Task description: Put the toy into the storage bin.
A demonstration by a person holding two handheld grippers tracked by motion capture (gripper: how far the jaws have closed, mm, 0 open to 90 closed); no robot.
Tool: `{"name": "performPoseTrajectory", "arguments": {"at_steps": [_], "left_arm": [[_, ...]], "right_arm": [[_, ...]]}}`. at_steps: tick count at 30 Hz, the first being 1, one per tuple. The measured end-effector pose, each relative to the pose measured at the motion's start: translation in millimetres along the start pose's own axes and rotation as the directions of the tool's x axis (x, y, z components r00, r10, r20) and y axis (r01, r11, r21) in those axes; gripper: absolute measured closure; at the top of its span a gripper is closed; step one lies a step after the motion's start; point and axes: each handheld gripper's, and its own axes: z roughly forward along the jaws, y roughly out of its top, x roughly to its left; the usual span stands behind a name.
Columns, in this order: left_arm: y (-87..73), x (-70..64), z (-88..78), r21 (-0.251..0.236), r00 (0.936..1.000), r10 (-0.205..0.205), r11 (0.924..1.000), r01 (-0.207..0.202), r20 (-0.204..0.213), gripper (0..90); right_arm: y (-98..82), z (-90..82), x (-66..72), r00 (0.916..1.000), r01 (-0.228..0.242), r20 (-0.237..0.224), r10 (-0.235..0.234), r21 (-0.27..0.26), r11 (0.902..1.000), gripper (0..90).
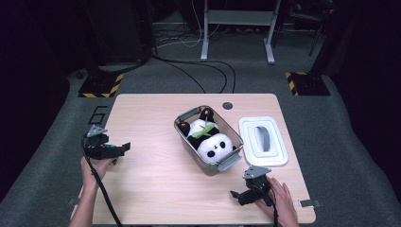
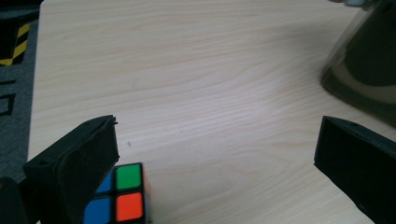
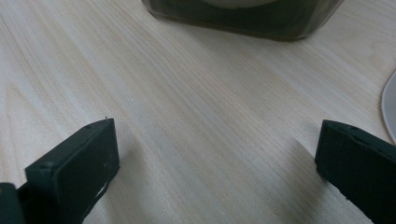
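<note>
Cube [image 2: 122,195]: we see it beside our left gripper [image 2: 215,154], at 7 o'clock.
Left jaws: wide, empty.
Right gripper [image 3: 217,154]: wide, empty.

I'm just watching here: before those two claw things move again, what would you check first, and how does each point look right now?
1. Left gripper jaws open: ok.
2. Right gripper jaws open and holding nothing: ok.
3. Colour cube between the left jaws: not ok, it sits beside one jaw.
4. Panda toy lying inside the bin: ok.
5. Lid off, flat beside the bin: ok.
6. Room in the bin for the cube: cannot tell.
</note>
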Motion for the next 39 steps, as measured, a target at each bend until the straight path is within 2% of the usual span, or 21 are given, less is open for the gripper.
{"name": "performPoseTrajectory", "arguments": {"at_steps": [9,10,11,16,22,25,32,35,38,39], "left_arm": [[-17.1,23.9,5.4,0.012,0.9966,-0.041,0.9991,0.042,-0.071,0.0],[-18.3,26.2,7.1,0.013,0.996,-0.032,0.9993,0.034,-0.083,0.0],[-19.6,28.3,7.6,0.025,0.9956,-0.033,0.9991,0.035,-0.088,0.0],[-24.9,36.8,12.2,0.025,0.9921,-0.062,0.9975,0.065,-0.109,0.0],[-32.9,41.2,20.6,0.061,0.988,-0.046,0.9966,0.056,-0.147,0.0],[-36.0,44.4,24.1,0.07,0.9876,-0.068,0.9944,0.079,-0.141,0.0],[-39.3,48.5,29.4,0.091,0.9853,-0.087,0.9907,0.101,-0.148,0.7],[-41.6,50.4,30.2,0.085,0.9854,-0.103,0.9897,0.115,-0.135,5.4],[-44.1,49.8,31.2,0.096,0.9874,-0.093,0.9898,0.105,-0.129,16.2],[-44.8,49.1,31.8,0.103,0.987,-0.085,0.9897,0.1,-0.136,17.1]], "right_arm": [[0.0,0.0,0.0,1.0,0.0,0.0,0.0,0.0,1.0,0.0],[0.0,0.0,0.0,1.0,0.0,0.0,0.0,0.0,1.0,0.0],[0.0,0.0,0.0,1.0,0.0,0.0,0.0,0.0,1.0,0.0],[0.0,0.0,0.0,1.0,0.0,0.0,0.0,0.0,1.0,0.0],[0.0,0.0,0.0,1.0,0.0,0.0,0.0,0.0,1.0,0.0],[0.0,0.0,0.0,1.0,0.0,0.0,0.0,0.0,1.0,0.0],[0.0,0.0,0.0,1.0,0.0,0.0,0.0,0.0,1.0,0.0],[0.0,0.0,0.0,1.0,0.0,0.0,0.0,0.0,1.0,0.0],[0.0,0.0,0.0,1.0,0.0,0.0,0.0,0.0,1.0,0.0],[0.0,0.0,0.0,1.0,0.0,0.0,0.0,0.0,1.0,0.0]]}}
